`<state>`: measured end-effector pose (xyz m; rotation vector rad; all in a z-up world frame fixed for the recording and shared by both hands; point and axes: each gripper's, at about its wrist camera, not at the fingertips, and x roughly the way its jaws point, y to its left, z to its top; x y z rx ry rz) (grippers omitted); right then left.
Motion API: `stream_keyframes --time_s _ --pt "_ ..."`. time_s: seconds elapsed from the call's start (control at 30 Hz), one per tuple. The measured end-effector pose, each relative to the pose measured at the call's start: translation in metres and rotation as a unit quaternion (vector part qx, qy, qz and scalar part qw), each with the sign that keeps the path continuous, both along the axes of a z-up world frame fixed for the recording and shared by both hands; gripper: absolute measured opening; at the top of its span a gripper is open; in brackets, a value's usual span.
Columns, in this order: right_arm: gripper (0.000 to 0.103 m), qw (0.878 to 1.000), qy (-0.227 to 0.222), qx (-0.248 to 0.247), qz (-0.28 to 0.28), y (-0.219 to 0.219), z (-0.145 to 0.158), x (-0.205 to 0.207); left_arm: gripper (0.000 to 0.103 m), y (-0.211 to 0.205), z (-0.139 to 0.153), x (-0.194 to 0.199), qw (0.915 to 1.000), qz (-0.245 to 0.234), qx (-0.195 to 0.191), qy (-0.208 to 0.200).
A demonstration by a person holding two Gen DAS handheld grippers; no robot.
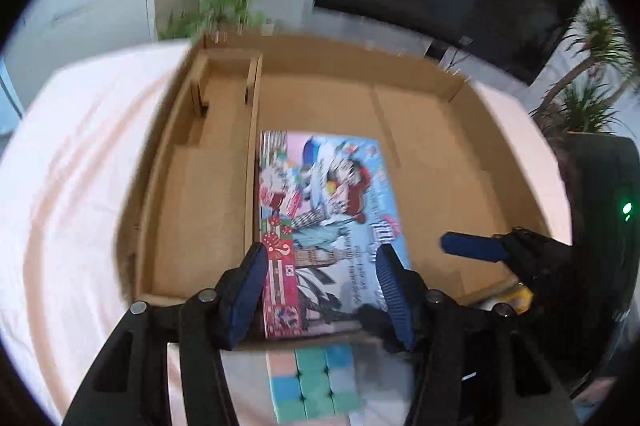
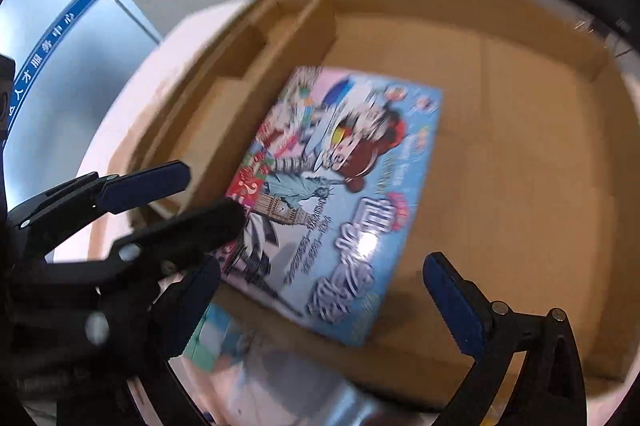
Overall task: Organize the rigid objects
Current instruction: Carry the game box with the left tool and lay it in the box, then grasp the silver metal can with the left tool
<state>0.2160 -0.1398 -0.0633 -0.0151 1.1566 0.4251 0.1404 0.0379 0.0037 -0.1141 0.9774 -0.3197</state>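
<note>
Both tools are the same build. The left gripper (image 1: pixel 320 290) has matte black plastic arms with long cut-out slots, joined by round silver rivets at the pivots. Each of its fingers (image 1: pixel 394 290) carries a dark blue pad, ribbed along the inner edge. The right gripper (image 2: pixel 320 290) matches it: black linkage bars, silver pivot pins near the pad base, flat blue pads (image 2: pixel 452 302) on squared-off tips. Behind the right gripper's fingers sits a bulky black housing (image 1: pixel 600 218) with a small green light glowing on its side. No sleeves or cables are visible.
</note>
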Motion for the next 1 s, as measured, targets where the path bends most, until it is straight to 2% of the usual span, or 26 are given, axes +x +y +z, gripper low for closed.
stream_keyframes --time_s 0.03,0.07,0.1,0.13,0.23,0.3,0.43,0.53,0.57,0.63,0.73,0.77,0.9,1.0 --pt "0.102 1.000 -0.018 0.005 -0.004 -0.008 0.011 -0.010 0.057 0.000 0.009 -0.009 0.9998 -0.003 0.000 -0.022" --pt "0.102 0.999 -0.039 0.015 -0.009 -0.017 0.024 -0.024 0.064 0.003 0.021 -0.025 0.9987 -0.005 0.003 -0.052" --pt "0.102 0.997 -0.065 0.028 -0.018 -0.027 0.040 -0.041 0.073 0.003 0.028 -0.033 0.9975 -0.004 0.004 -0.070" --pt "0.102 0.996 -0.082 0.035 -0.031 -0.037 0.050 -0.054 0.088 0.005 0.036 -0.045 0.9959 0.000 0.004 -0.090" --pt "0.102 0.988 -0.121 0.033 -0.094 -0.060 0.060 -0.116 0.089 0.009 0.053 -0.074 0.9921 0.008 -0.002 -0.125" --pt "0.102 0.987 -0.105 0.021 -0.118 -0.082 0.051 -0.147 0.089 0.008 0.061 -0.086 0.9925 0.006 -0.008 -0.122" --pt "0.097 0.990 -0.073 0.027 -0.115 -0.089 0.035 -0.178 0.089 0.007 0.086 -0.115 0.9901 0.006 -0.020 -0.139" --pt "0.091 0.991 -0.086 0.009 -0.098 -0.076 0.031 -0.192 0.089 0.008 0.108 -0.134 0.9861 0.007 -0.006 -0.166" --pt "0.087 0.991 -0.090 0.003 -0.095 -0.073 0.033 -0.201 0.090 0.010 0.117 -0.141 0.9852 0.010 0.003 -0.171" --pt "0.085 0.991 -0.100 -0.011 -0.088 -0.064 0.026 -0.199 0.090 0.012 0.123 -0.146 0.9851 0.011 0.015 -0.171" --pt "0.070 0.992 -0.091 -0.014 -0.081 -0.053 0.013 -0.207 0.090 0.015 0.119 -0.153 0.9880 0.024 0.027 -0.150" --pt "0.067 0.993 -0.088 -0.013 -0.078 -0.049 0.007 -0.204 0.090 0.016 0.111 -0.154 0.9901 0.024 0.025 -0.136" --pt "0.067 0.991 -0.106 -0.005 -0.077 -0.044 -0.006 -0.210 0.090 0.014 0.072 -0.155 0.9959 0.019 0.022 -0.086" --pt "0.060 0.991 -0.101 0.005 -0.083 -0.051 -0.007 -0.211 0.089 0.004 0.033 -0.156 0.9991 0.001 -0.009 -0.040"
